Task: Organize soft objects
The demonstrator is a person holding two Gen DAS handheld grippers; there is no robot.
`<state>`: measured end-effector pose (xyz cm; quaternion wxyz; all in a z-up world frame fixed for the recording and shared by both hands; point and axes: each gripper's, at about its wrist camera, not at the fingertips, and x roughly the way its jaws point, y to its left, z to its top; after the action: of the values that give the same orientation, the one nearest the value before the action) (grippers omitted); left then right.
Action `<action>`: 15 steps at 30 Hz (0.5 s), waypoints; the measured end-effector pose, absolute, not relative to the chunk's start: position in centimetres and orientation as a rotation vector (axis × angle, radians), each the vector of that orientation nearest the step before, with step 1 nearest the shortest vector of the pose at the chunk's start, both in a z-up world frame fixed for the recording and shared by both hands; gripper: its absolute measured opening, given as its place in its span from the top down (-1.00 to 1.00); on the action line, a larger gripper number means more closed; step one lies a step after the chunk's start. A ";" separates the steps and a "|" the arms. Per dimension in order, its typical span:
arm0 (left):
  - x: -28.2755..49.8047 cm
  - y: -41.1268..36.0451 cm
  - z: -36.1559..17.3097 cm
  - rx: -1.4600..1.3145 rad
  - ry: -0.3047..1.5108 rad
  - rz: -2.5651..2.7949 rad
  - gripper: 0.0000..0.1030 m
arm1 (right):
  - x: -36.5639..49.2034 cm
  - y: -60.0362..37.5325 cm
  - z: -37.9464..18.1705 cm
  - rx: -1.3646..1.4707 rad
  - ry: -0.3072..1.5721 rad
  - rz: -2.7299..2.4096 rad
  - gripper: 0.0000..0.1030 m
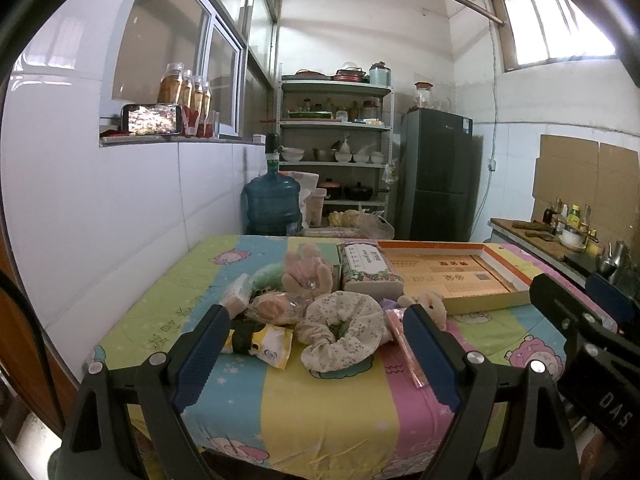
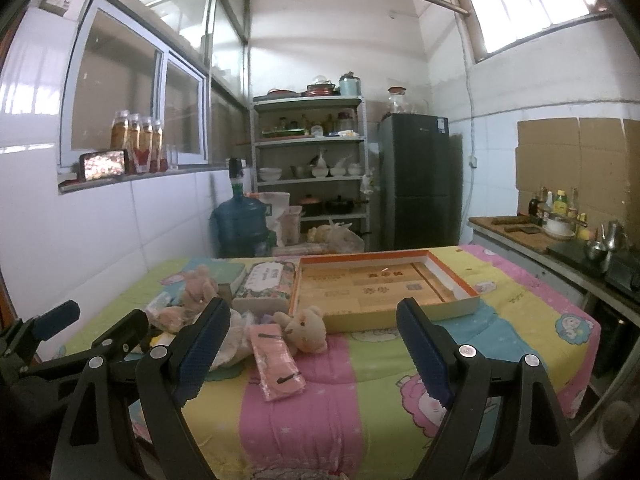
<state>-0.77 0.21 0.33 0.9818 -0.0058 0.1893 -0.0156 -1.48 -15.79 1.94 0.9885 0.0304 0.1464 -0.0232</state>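
A pile of soft things lies on the colourful cloth-covered table point(image 1: 328, 400): a floral fabric cap point(image 1: 340, 330), a pink plush rabbit point(image 1: 306, 274), a small beige teddy bear point(image 2: 306, 328), a pink flat packet point(image 2: 276, 360), a yellow-white wipes pack point(image 1: 272, 346) and wrapped items point(image 1: 272, 306). An open orange-rimmed shallow box point(image 2: 384, 284) sits behind them. My left gripper point(image 1: 316, 350) is open, just in front of the cap. My right gripper point(image 2: 312, 344) is open, in front of the teddy and packet, holding nothing.
A floral tissue box point(image 1: 370, 272) and a green box point(image 2: 226, 272) stand at the back of the pile. Behind the table are a water bottle point(image 1: 272, 204), shelves point(image 1: 336, 148) and a fridge point(image 1: 436, 176). A counter point(image 2: 560, 240) runs along the right.
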 end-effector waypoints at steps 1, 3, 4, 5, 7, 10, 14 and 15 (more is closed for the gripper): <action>-0.8 0.2 0.4 -0.012 0.381 -0.032 -0.73 | -1.6 -15.6 2.0 0.062 0.293 -0.048 -0.68; -0.8 0.2 0.3 -0.012 0.380 -0.031 -0.73 | -1.7 -15.3 2.0 0.059 0.292 -0.047 -0.68; -0.8 0.2 0.3 -0.013 0.380 -0.030 -0.73 | -1.5 -15.7 1.9 0.057 0.291 -0.047 -0.68; -0.8 0.2 0.3 -0.014 0.380 -0.030 -0.73 | -1.3 -15.4 2.0 0.055 0.291 -0.046 -0.68; -0.9 0.3 0.4 -0.016 0.378 -0.029 -0.73 | -1.9 -14.9 2.1 0.052 0.289 -0.043 -0.68; -1.2 0.6 0.5 -0.023 0.377 -0.029 -0.73 | -2.0 -15.2 2.1 0.051 0.290 -0.041 -0.68; -1.2 0.7 0.3 -0.027 0.379 -0.029 -0.73 | -2.0 -15.2 2.0 0.052 0.292 -0.039 -0.68; -1.2 0.7 0.3 -0.027 0.379 -0.029 -0.73 | -1.9 -15.2 2.1 0.052 0.291 -0.039 -0.68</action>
<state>-1.16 0.70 0.31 0.9819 -0.0135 0.1882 -0.0146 -1.91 -15.25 2.06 0.9889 0.0257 0.1448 -0.0192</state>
